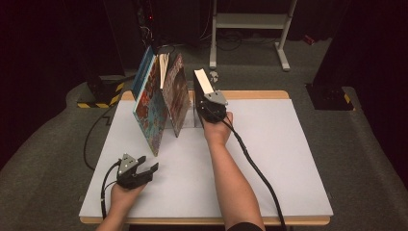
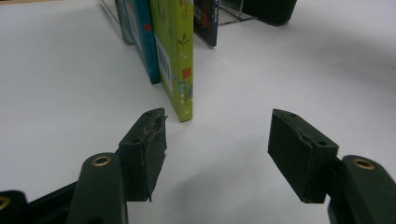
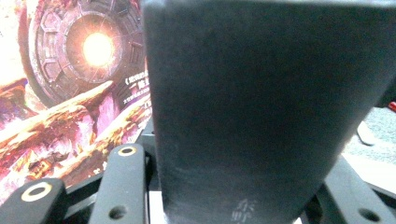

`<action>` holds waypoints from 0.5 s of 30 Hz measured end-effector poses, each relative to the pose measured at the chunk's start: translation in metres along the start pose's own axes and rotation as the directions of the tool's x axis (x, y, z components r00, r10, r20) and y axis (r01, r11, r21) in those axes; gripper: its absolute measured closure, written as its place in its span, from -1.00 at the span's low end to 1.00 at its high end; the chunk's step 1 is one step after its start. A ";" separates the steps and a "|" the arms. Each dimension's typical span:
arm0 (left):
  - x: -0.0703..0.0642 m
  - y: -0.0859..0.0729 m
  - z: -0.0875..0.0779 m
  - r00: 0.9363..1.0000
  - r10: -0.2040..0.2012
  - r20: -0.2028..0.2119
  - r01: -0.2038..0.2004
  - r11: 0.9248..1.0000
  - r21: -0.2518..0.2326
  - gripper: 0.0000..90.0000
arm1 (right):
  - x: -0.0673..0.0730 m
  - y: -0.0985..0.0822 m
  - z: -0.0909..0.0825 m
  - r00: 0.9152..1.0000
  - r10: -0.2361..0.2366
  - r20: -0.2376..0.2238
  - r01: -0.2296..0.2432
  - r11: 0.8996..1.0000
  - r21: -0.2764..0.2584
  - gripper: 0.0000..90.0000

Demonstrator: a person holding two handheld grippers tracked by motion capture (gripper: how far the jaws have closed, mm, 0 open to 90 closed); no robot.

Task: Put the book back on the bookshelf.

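- Table point(image 1: 288, 159): white top. A row of upright books stands at its far left-centre.
- Colourful books point(image 1: 153, 108): they lean together, left of the black book.
- Black book point(image 1: 203, 89): upright at the right end of the row, its spine seated between the right gripper's jaws.
- Right gripper point(image 1: 212, 107): jaws clamped on the black book's near edge, one on each side.
- Left gripper point(image 1: 146, 168): low over the near-left table, jaws parted and empty, with the green book point(image 2: 177, 56) just beyond its tips.
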State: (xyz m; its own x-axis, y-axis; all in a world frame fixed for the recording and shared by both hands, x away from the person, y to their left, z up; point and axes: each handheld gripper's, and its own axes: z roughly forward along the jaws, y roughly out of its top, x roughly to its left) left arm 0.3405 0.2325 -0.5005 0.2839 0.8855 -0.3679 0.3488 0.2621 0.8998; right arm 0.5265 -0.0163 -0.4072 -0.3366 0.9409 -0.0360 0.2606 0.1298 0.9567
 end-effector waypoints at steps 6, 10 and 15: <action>0.000 0.000 0.000 1.000 0.002 -0.003 -0.002 1.000 -0.001 -0.18 | -0.002 -0.001 0.000 1.000 0.000 0.027 0.000 1.000 -0.006 0.17; 0.000 0.000 0.000 1.000 0.001 -0.004 -0.001 1.000 -0.002 -0.18 | 0.002 -0.003 0.000 0.999 -0.001 0.054 0.002 1.000 -0.025 0.17; 0.000 0.000 0.000 1.000 -0.002 -0.004 0.002 1.000 -0.005 -0.17 | 0.002 -0.002 0.000 0.998 0.000 0.062 0.001 1.000 -0.024 0.16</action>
State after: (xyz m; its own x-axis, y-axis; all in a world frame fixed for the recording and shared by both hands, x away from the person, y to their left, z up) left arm 0.3404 0.2323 -0.5005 0.2793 0.8865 -0.3689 0.3452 0.2658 0.9001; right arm 0.5249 -0.0145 -0.4096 -0.2803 0.9584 -0.0535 0.2386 0.1235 0.9632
